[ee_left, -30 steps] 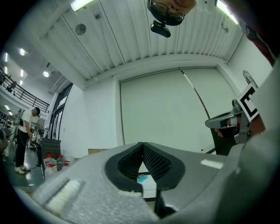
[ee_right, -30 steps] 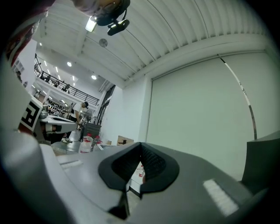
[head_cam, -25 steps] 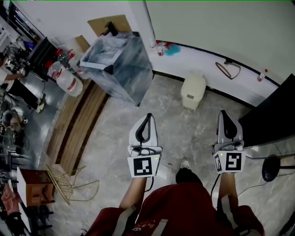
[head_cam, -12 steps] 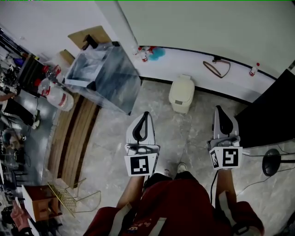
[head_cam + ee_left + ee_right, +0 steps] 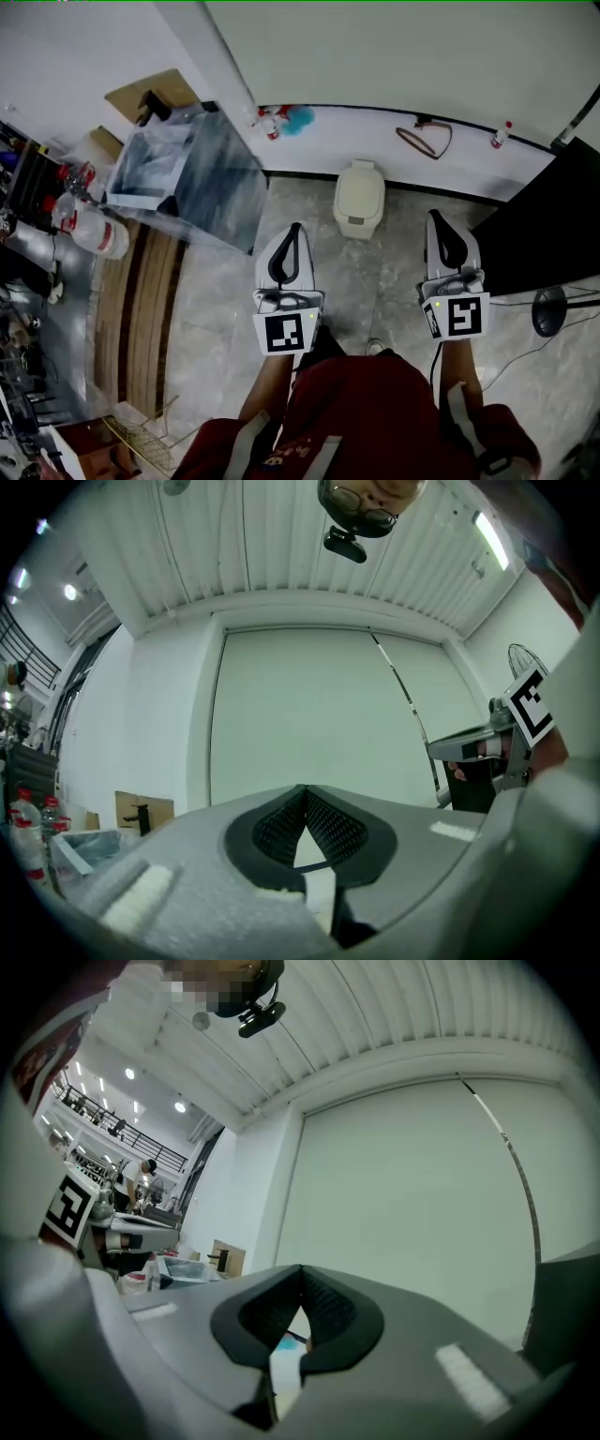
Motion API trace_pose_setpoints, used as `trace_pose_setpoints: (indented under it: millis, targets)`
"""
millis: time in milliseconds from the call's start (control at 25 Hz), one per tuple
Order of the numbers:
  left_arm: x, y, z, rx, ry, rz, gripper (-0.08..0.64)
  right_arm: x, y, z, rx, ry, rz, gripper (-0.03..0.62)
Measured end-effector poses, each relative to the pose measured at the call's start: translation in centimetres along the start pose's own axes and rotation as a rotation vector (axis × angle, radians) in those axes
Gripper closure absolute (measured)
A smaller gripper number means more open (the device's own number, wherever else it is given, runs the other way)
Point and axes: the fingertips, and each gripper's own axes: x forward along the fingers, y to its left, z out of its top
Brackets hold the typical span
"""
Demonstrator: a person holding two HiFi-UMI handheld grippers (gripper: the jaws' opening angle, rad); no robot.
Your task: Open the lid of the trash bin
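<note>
A small cream trash bin with its lid down stands on the floor against the white wall, ahead of me and between my two grippers. My left gripper is held level a short way back and to the left of the bin, shut with nothing in it. My right gripper is level to the bin's right, also shut and empty. In the left gripper view the left gripper has its tips meeting, and the right gripper shows the same in its own view. The bin is hidden in both gripper views.
A large clear-lined box stands at the left beside a wooden strip. A dark cabinet is at the right, with a stand base and cables on the floor. Small bottles and a blue item lie along the wall.
I have walked toward the wall: the bin, box and wall have all shifted left and closer. Both grippers came forward with me and stayed shut.
</note>
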Motion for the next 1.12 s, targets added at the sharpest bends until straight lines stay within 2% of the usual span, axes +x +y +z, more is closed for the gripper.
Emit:
trace_pose_setpoints:
  millis: [280, 680, 880, 1120]
  targets:
    - [3.6, 6.7, -1.8, -0.015, 0.002, -0.073, 0.555, 5.2, 3.6, 1.0, -0.019, 0.026, -0.093, 0.594]
    - [6.4, 13.7, -5.6, -0.066, -0.002, -0.152, 0.555, 9.9, 8.8, -1.4, -0.068, 0.115, -0.17, 0.593]
    - [7.2, 15.6, -7.3, -0.082, 0.005, -0.171, 0.555, 11.4, 10.8, -2.5, -0.084, 0.149, -0.185, 0.592]
    - [7.9, 15.6, -9.7, -0.092, 0.026, -0.187, 0.555, 12.2, 11.6, -5.1, -0.077, 0.211, -0.185, 0.593]
